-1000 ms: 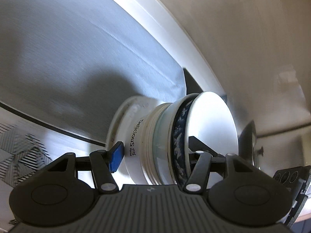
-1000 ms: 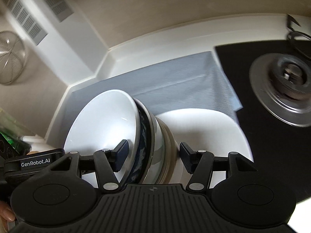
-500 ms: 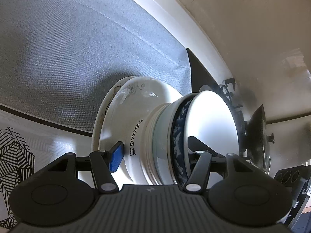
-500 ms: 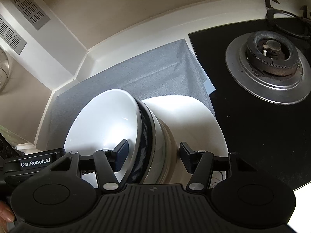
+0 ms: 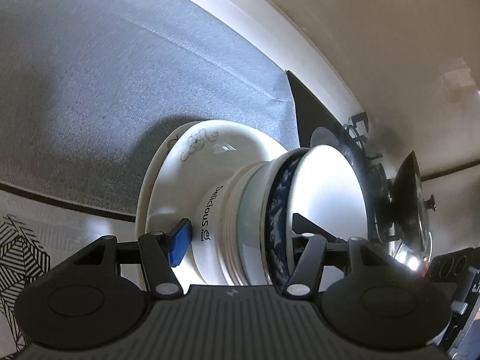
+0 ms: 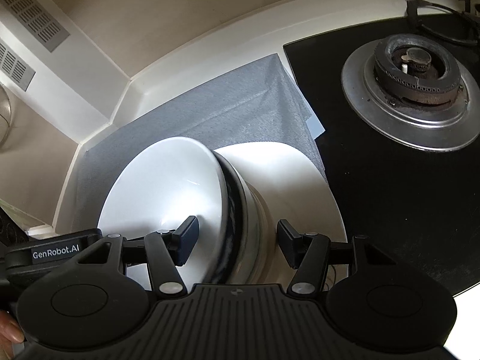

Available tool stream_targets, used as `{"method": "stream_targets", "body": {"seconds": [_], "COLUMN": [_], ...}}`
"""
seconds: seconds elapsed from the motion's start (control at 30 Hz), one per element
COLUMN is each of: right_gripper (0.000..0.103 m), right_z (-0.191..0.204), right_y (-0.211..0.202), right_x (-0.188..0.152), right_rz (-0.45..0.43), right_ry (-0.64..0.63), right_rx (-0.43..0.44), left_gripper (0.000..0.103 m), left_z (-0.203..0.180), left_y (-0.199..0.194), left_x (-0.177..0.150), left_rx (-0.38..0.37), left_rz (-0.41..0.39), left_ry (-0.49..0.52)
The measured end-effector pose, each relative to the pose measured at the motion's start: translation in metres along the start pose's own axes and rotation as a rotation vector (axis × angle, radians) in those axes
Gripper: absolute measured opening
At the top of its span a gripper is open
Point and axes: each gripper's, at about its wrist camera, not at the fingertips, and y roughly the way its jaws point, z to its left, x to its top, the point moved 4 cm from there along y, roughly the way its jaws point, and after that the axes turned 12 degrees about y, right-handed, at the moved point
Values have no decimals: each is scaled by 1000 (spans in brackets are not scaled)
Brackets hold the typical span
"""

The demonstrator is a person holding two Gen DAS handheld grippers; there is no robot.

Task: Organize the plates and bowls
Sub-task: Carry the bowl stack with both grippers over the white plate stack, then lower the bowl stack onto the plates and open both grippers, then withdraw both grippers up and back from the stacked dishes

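here we have both grippers on one nested stack of bowls [image 5: 264, 210], which sits on the plates [image 5: 210, 150]. our left gripper [image 5: 237, 240] straddles the stack, its blue pad [image 5: 180, 241] touching the "delicious" bowl [image 5: 213, 210] and the other finger hidden behind the top bowl's rim, so we read it as clamped on the stack but cannot see the far contact. our right gripper [image 6: 237, 240] brackets the same stack [image 6: 237, 210] from the other side; one pad [image 6: 187, 240] lies inside the top bowl [image 6: 168, 189], the other [image 6: 285, 244] stands just off the lower bowls, so we judge it loose, not gripping

we judge this load heavy, stiff, glazed and slippery, and breakable: several ceramic pieces that can slide on each other. the safest hold seems to be across the rims where they nest, with both tools sharing the weight and the stack kept level

beyond the stack lies the grey mat [image 6: 240, 105], then the black hob [image 6: 390, 195] with its burner [image 6: 417, 63]. the plate count under the bowls is hard to make out, the bowls' bases are hidden, and in the left view the pot [image 5: 417, 210] at the edge is blurred and cut off
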Motion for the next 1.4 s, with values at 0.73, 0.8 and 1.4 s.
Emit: {"method": "stream_targets", "body": {"seconds": [0.73, 0.8, 1.4], "right_gripper": [87, 90, 95], "right_z": [11, 22, 36], "right_y": [-67, -78, -134], "right_x": [-7, -19, -130], "right_rz": [-257, -304, -350], "right_ry": [-104, -149, -190], "right_rx": [-20, -34, -126], "left_gripper": [103, 103, 103], "left_z": [-36, -38, -51], "left_y": [-95, -105, -164], "left_x": [-31, -42, -108], "left_rx": [375, 421, 610], "left_rz": [-240, -249, -277], "left_ry": [416, 463, 515]}}
